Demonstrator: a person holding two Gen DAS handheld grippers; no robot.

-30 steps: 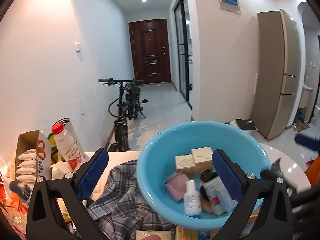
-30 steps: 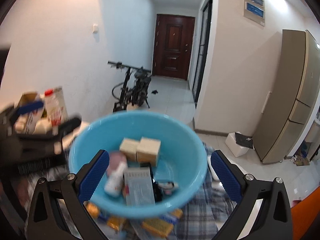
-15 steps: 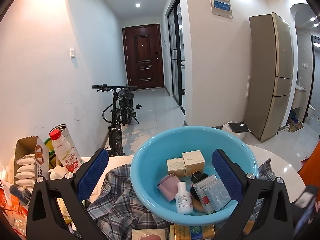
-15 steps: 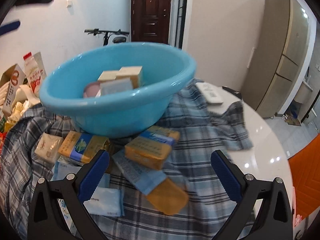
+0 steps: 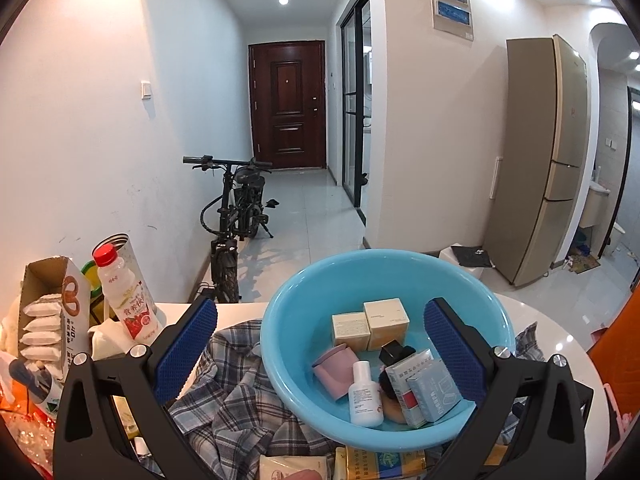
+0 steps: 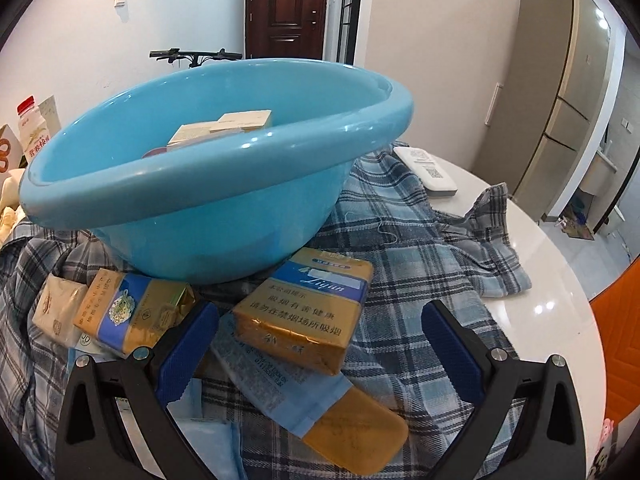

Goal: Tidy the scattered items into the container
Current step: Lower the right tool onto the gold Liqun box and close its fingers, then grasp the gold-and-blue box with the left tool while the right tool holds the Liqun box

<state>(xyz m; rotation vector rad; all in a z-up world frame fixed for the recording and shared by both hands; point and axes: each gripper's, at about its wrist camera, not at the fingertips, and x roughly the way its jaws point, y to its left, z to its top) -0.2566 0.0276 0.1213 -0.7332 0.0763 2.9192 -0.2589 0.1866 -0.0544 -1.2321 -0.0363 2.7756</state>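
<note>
A blue plastic basin stands on a plaid cloth and holds two beige boxes, a pink cup, a white bottle and small cartons. My left gripper is open and empty, raised above the basin's near side. My right gripper is open and empty, low over a gold and blue cigarette pack in front of the basin. A second gold pack, a blue sachet with a tan card and a beige packet lie beside it.
The plaid cloth covers a round white table. A white remote lies behind the basin on the right. A drink bottle, a snack box and clutter stand at the left. A bicycle stands beyond the table.
My right gripper has dropped from above the basin down to the packs in front of it and moved closer. My left gripper has drifted a little and stays open.
</note>
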